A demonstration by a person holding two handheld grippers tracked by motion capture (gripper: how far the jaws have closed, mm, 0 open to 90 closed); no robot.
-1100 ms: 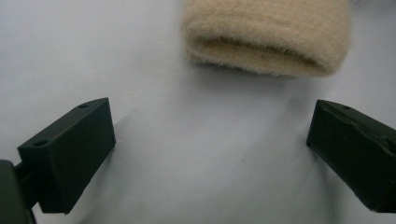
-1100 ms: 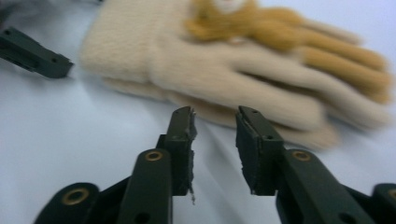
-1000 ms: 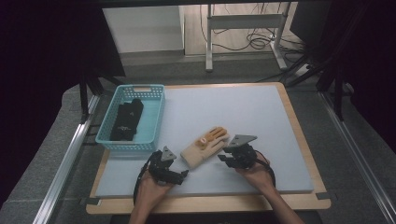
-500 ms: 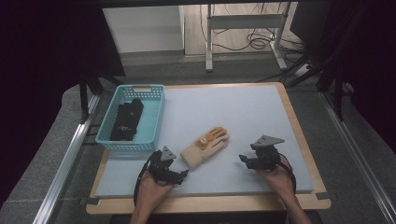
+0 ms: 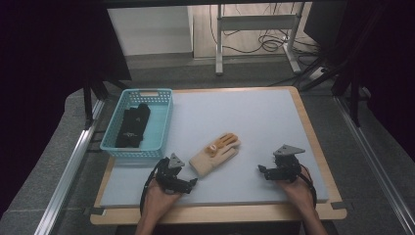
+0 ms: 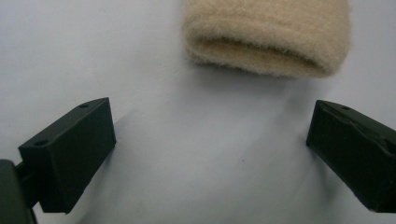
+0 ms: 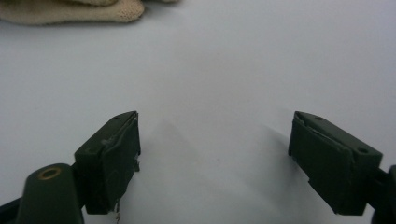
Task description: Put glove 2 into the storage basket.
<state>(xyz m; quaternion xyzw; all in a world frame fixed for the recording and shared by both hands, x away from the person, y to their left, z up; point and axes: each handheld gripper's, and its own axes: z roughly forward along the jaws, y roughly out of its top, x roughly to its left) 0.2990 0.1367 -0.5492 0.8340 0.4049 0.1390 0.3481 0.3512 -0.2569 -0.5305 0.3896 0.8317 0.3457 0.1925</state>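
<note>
With my right tongs [image 5: 266,172] just opened and withdrawn toward the tabletop's [image 5: 254,117] right edge, the beige glove [image 5: 215,153] lies released before my open left tongs [image 5: 190,182].

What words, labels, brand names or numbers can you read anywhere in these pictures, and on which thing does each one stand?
None can be read.
Black gloves in the blue basket: a small pale mark, too small and blurred to read.
Beige glove on the table: a pale round patch, no letters to make out.
</note>
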